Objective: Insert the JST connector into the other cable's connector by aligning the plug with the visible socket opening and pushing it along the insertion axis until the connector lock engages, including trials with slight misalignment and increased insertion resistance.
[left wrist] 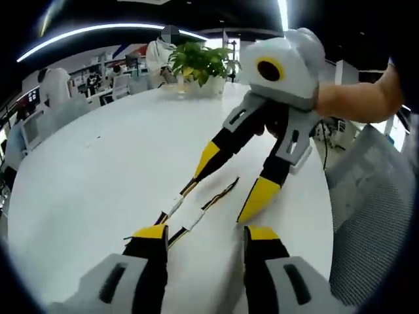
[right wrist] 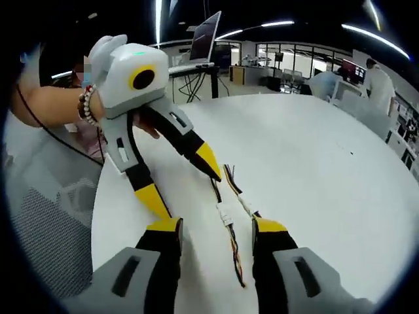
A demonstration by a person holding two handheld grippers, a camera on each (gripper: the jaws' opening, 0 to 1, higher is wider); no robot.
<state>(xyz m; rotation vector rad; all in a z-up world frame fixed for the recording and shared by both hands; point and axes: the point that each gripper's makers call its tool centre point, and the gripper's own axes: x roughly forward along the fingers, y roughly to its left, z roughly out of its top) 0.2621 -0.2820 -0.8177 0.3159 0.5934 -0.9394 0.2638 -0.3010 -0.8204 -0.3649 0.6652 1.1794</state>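
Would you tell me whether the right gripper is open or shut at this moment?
Open: the right gripper has its jaws spread, with the cables lying free between them.

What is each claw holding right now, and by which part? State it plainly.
Nothing is held. The left claw and right claw are both open, and the two cables lie on the white table between the jaws, ungripped.
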